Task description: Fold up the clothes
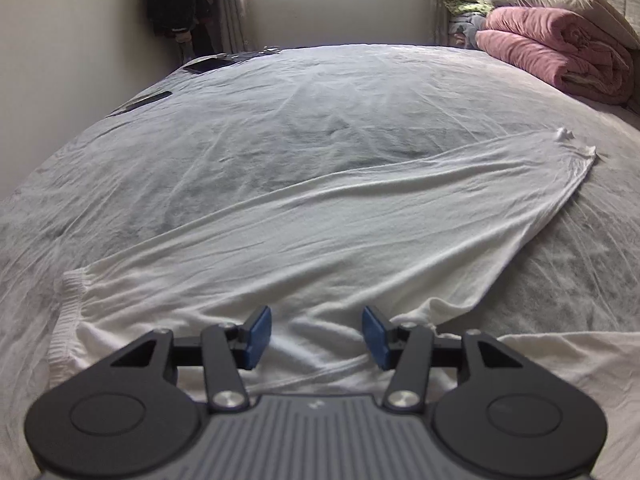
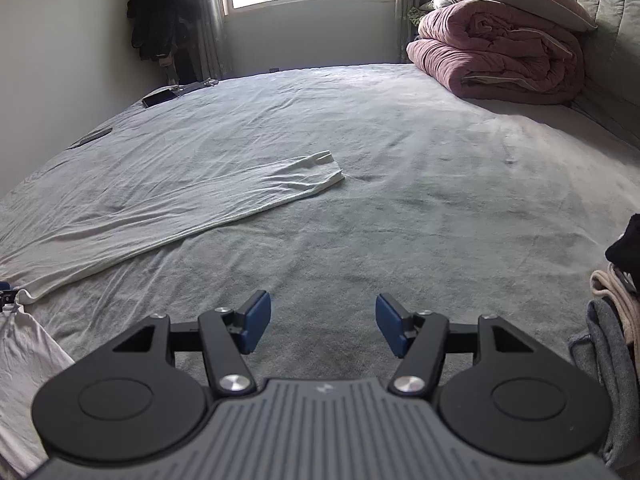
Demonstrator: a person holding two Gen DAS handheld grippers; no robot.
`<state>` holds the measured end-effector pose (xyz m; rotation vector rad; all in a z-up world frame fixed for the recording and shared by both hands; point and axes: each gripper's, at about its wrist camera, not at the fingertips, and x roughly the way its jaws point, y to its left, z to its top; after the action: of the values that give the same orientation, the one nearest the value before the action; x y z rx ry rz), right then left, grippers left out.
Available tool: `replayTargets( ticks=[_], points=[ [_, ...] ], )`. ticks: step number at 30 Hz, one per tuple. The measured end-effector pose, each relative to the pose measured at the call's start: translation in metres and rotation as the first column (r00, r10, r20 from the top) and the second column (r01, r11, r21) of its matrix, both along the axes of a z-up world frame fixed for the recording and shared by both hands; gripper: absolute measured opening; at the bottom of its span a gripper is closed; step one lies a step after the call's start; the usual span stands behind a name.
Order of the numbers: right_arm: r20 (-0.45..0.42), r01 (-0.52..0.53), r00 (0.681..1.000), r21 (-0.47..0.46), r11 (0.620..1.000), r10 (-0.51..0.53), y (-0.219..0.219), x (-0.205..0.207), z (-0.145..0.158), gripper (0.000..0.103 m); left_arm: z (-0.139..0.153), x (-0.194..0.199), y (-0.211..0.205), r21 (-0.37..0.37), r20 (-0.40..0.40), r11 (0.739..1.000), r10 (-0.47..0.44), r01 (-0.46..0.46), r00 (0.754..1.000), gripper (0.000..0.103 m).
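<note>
Only the right wrist view shows the clothes pile [image 2: 616,312] at the bed's [image 2: 400,200] right edge. The white garment [image 1: 320,232] lies wrinkled and flat, one long sleeve running away toward the upper right. Left gripper [image 1: 316,336] over it and right gripper [image 2: 322,326] over bare bedding both stand apart, empty.
</note>
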<state>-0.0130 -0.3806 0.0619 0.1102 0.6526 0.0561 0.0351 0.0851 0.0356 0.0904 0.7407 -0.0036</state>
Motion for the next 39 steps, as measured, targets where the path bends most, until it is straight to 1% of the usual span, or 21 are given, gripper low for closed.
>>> replayTargets(
  ticks=[3,5,7,10,11,12,14,15,16,19,21,22,25,28,30,31,33,36,39],
  points=[
    [0.001,0.011,1.0,0.007,1.0,-0.011,-0.003,-0.004,0.002,0.063,0.01,-0.018,0.025,-0.047,0.02,0.996,0.082,-0.081,0.996,0.053],
    [0.004,0.022,1.0,0.012,1.0,-0.022,-0.005,-0.006,0.004,0.063,0.011,-0.033,0.047,-0.091,0.023,0.984,0.156,-0.153,0.988,0.054],
    [0.007,0.029,1.0,0.015,0.999,-0.029,-0.006,-0.007,0.007,0.063,0.006,-0.05,0.072,-0.151,0.005,0.962,0.229,-0.225,0.973,0.054],
    [0.013,0.03,0.999,0.018,0.999,-0.03,-0.003,-0.012,0.011,0.063,-0.009,-0.074,0.105,-0.254,-0.049,0.912,0.321,-0.323,0.946,0.054],
    [0.013,0.03,0.999,0.014,0.999,-0.03,-0.001,-0.013,0.011,0.063,-0.011,-0.08,0.111,-0.283,-0.047,0.902,0.328,-0.328,0.943,0.054],
    [0.011,0.03,0.999,0.01,1.0,-0.03,0.0,-0.014,0.012,0.063,-0.01,-0.084,0.114,-0.297,-0.045,0.897,0.33,-0.328,0.943,0.054],
    [0.008,0.036,0.999,-0.006,0.999,-0.036,0.003,-0.016,0.012,0.063,-0.005,-0.088,0.118,-0.305,-0.057,0.889,0.341,-0.341,0.938,0.054],
    [0.006,0.039,0.999,-0.014,0.999,-0.039,0.004,-0.018,0.012,0.064,-0.002,-0.091,0.12,-0.319,-0.064,0.881,0.348,-0.35,0.935,0.054],
    [0.001,0.052,0.999,-0.02,0.998,-0.052,0.003,-0.018,0.012,0.064,0.002,-0.095,0.123,-0.336,-0.074,0.869,0.359,-0.362,0.93,0.054],
    [-0.007,0.099,0.995,-0.025,0.995,-0.099,0.0,-0.02,0.014,0.064,0.008,-0.108,0.138,-0.377,-0.107,0.825,0.412,-0.421,0.905,0.055],
    [-0.002,0.109,0.994,-0.021,0.994,-0.109,0.003,-0.023,0.017,0.064,0.004,-0.114,0.145,-0.385,-0.145,0.801,0.439,-0.459,0.887,0.055],
    [0.001,0.113,0.994,-0.02,0.993,-0.113,0.005,-0.024,0.018,0.064,0.002,-0.116,0.148,-0.386,-0.152,0.795,0.445,-0.467,0.883,0.054],
    [0.007,0.122,0.993,-0.021,0.992,-0.122,0.011,-0.029,0.021,0.064,-0.004,-0.12,0.151,-0.396,-0.129,0.802,0.433,-0.447,0.892,0.054],
    [0.008,0.123,0.992,-0.035,0.992,-0.123,0.02,-0.039,0.02,0.064,-0.009,-0.124,0.142,-0.34,-0.06,0.857,0.392,-0.388,0.918,0.054],
    [0.004,0.128,0.992,-0.034,0.991,-0.128,0.024,-0.046,0.018,0.064,-0.006,-0.124,0.138,-0.317,-0.064,0.865,0.39,-0.389,0.919,0.055],
    [-0.003,0.135,0.991,-0.017,0.991,-0.135,0.024,-0.051,0.016,0.064,-0.004,-0.123,0.139,-0.322,-0.067,0.863,0.39,-0.39,0.918,0.055],
    [-0.031,0.156,0.988,0.071,0.985,-0.154,0.02,-0.06,0.015,0.064,0.0,-0.122,0.141,-0.332,-0.073,0.858,0.391,-0.392,0.918,0.055],
    [-0.05,0.193,0.981,0.174,0.966,-0.187,0.017,-0.07,0.022,0.064,0.003,-0.119,0.144,-0.351,-0.093,0.847,0.392,-0.399,0.915,0.055],
    [-0.02,0.199,0.98,0.196,0.96,-0.199,0.022,-0.074,0.034,0.064,0.003,-0.116,0.146,-0.366,-0.106,0.835,0.402,-0.411,0.91,0.055]
  ],
)
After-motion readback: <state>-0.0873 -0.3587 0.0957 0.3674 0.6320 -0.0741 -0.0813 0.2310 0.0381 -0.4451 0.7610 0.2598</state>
